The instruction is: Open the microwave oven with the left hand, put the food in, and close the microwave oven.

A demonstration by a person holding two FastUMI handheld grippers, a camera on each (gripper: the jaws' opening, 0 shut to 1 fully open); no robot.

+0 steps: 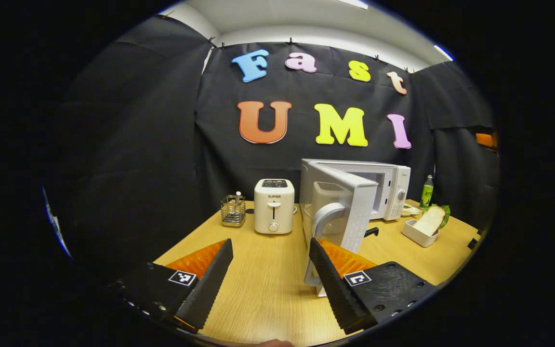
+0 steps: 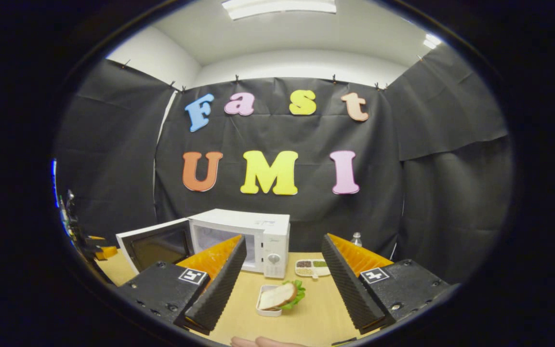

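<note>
The white microwave (image 1: 388, 185) stands at the back of the wooden table with its door (image 1: 342, 212) swung wide open towards me. My left gripper (image 1: 270, 242) is open and holds nothing; its right finger lies just in front of the door's curved handle (image 1: 323, 224), apart from it. A sandwich (image 1: 430, 219) with lettuce rests in a small white dish (image 1: 413, 234) to the right of the microwave. In the right gripper view, my right gripper (image 2: 283, 239) hangs open and holds nothing above the sandwich (image 2: 279, 295), with the microwave (image 2: 239, 226) and its open door (image 2: 154, 243) behind to the left.
A white toaster (image 1: 273, 207) and a wire holder (image 1: 233, 211) stand left of the microwave. A green bottle (image 1: 427, 191) and a small divided plate (image 2: 312, 268) sit at the back right. Bare tabletop (image 1: 268, 284) stretches in front of the toaster.
</note>
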